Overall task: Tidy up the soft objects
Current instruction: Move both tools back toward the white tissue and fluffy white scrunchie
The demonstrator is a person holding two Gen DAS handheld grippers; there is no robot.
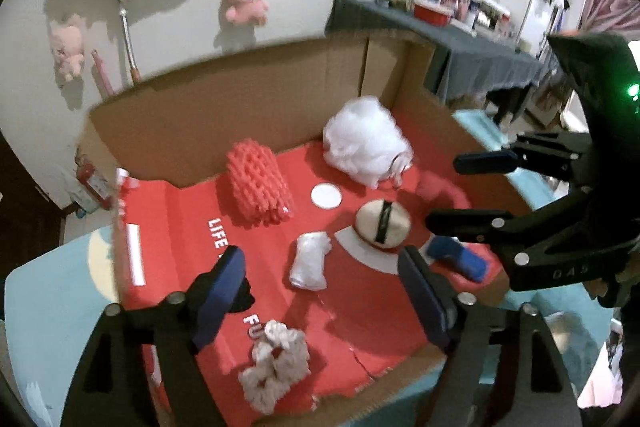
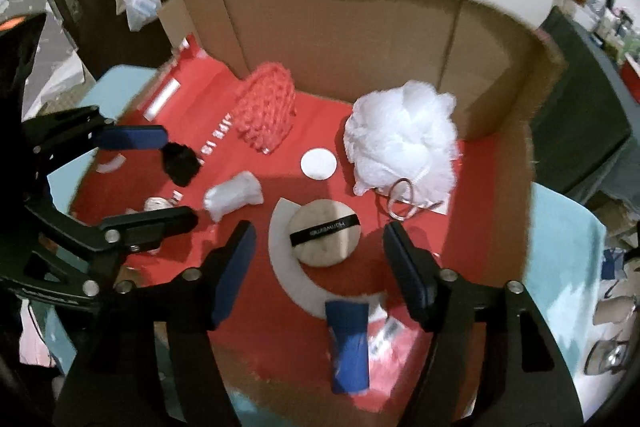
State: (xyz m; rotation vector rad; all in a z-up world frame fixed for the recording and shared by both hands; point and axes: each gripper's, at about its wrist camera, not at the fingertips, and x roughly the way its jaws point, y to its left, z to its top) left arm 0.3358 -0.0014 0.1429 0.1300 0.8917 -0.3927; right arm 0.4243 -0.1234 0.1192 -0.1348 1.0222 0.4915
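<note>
Left wrist view: left gripper [image 1: 320, 287] jaws wide, empty, above white roll [image 1: 309, 261] beside the powder puff [image 1: 383, 224]; likely just dropped in cardboard box [image 1: 224, 115].
Right wrist view: right gripper [image 2: 316, 263] half-wide, empty, over puff; blue sponge [image 2: 350, 343] near it.

Both wrist cams look steeply down, close, sharing the cardboard box [image 1: 248, 115] floor.

Red box floor [image 2: 472, 227]; white pouf [image 2: 400, 143].
</note>
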